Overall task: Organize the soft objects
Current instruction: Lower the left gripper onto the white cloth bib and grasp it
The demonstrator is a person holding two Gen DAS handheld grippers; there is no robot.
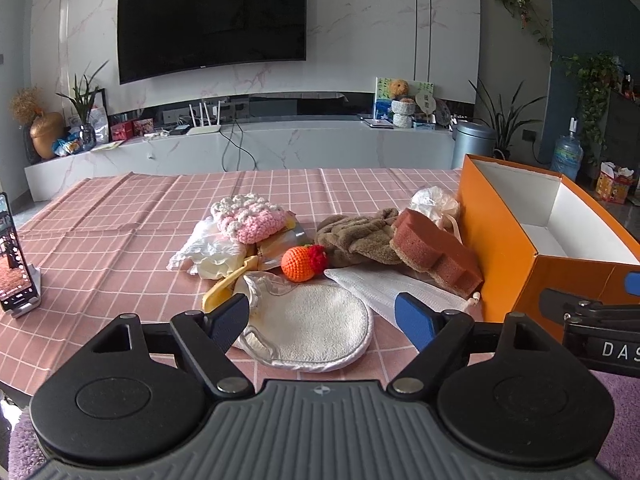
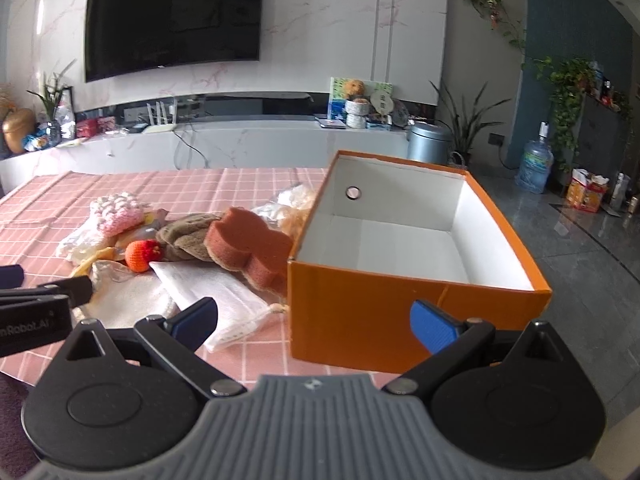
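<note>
Both grippers hover low at the near edge of a table covered with a pink checked cloth (image 1: 100, 220). The left gripper (image 1: 322, 318) has its blue-padded fingers spread wide with nothing between the pads; a round cream terry pad (image 1: 320, 328) lies on the cloth just beyond and below them. The right gripper (image 2: 314, 320) likewise stands wide apart and empty, facing the near wall of an open orange cardboard box with white interior (image 2: 360, 304), which sits at the right end of the table and holds nothing visible. The soft items lie heaped just left of the box: a brown scalloped sponge (image 1: 436, 252) leaning by the box wall, a brown plush cloth (image 1: 356, 236), an orange crocheted fruit with red top (image 1: 302, 263), a pink-and-white crocheted piece (image 1: 248, 216), a white mesh bag (image 1: 384, 288), and crumpled white fabric (image 1: 208, 252). A phone on a stand (image 1: 14, 264) stands at the left edge.
</note>
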